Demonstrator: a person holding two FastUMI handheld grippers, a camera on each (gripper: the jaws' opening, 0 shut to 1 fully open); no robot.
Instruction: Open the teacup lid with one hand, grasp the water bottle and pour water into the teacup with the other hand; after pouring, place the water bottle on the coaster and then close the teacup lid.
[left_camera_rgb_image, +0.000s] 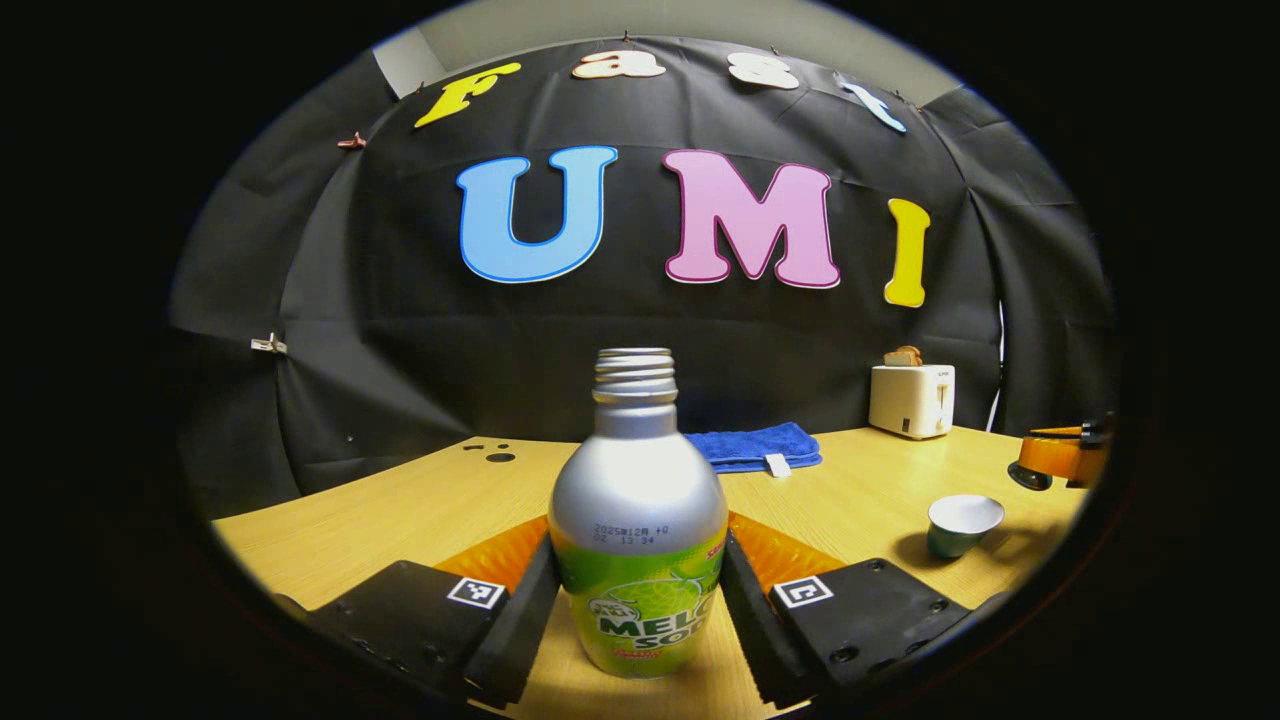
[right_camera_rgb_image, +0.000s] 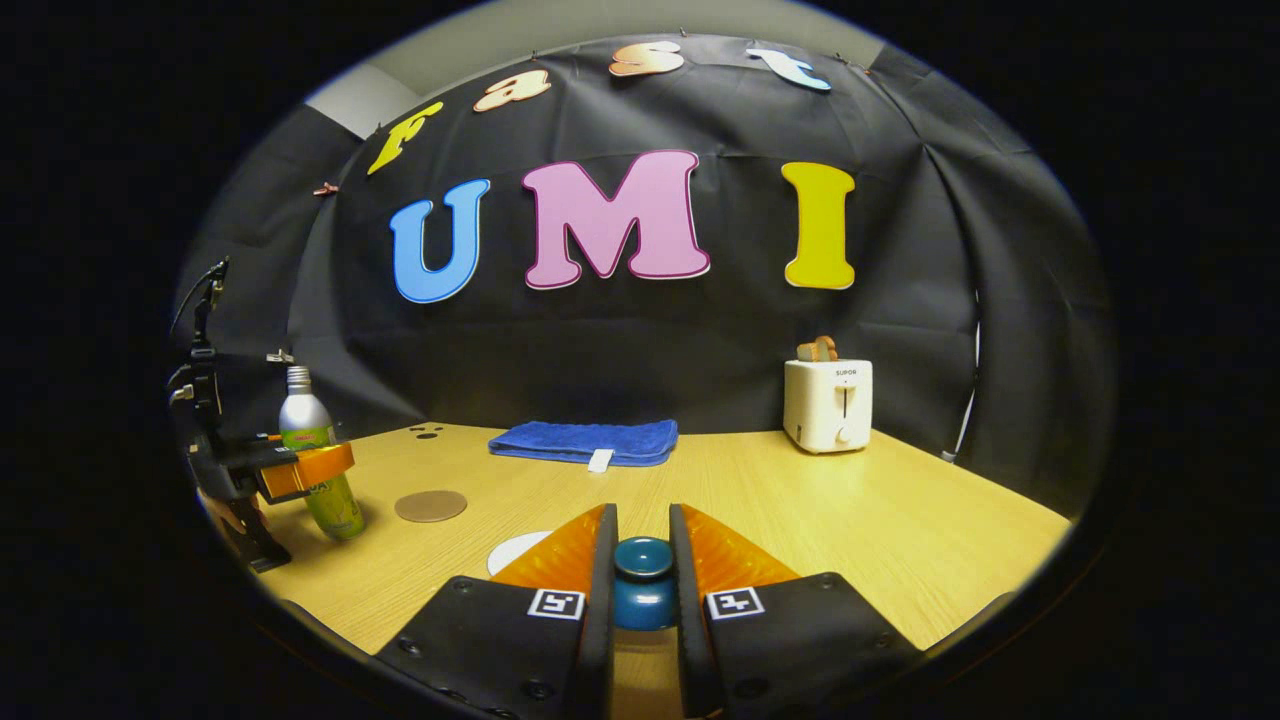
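Left gripper (left_camera_rgb_image: 638, 600) closed around the uncapped water bottle (left_camera_rgb_image: 638, 530), fingers on its lower body; bottle upright, apparently on the table (left_camera_rgb_image: 400, 510). Right gripper (right_camera_rgb_image: 643, 585) clamped on the teacup lid (right_camera_rgb_image: 643, 585) knob, held near the table. Open teacup (left_camera_rgb_image: 962, 522) stands apart. Coaster (right_camera_rgb_image: 431, 505) beside the bottle.

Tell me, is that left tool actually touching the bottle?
Touching. In the left gripper view, both fingers of the left tool press against the sides of the bottle, no gap showing.
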